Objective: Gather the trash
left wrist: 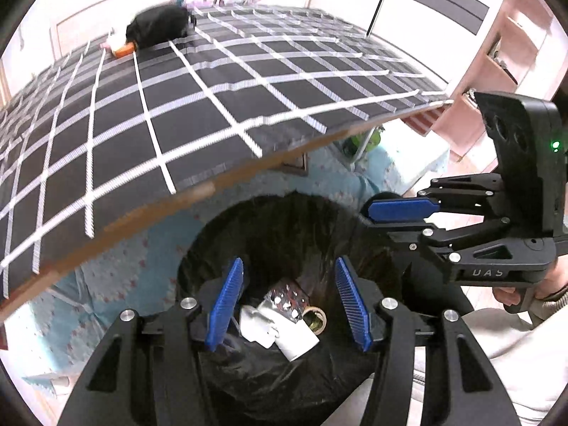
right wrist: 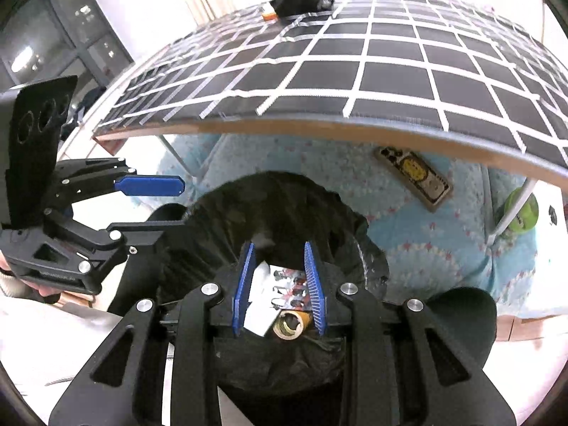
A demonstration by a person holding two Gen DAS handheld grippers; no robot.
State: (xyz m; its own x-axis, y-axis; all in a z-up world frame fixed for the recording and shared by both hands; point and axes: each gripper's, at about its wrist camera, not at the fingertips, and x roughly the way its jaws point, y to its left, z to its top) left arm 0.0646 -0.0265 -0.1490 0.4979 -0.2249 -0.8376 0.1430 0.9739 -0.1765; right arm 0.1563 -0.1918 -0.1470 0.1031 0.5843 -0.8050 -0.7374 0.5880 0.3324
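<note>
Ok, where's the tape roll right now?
The tape roll lies inside the black-lined bin, beside the white paper, just beyond the right gripper; the left wrist view shows it there too.

A dark cloth bundle and a small orange object, perhaps a bottle, lie near the black-and-white checked table's far edge.
</note>
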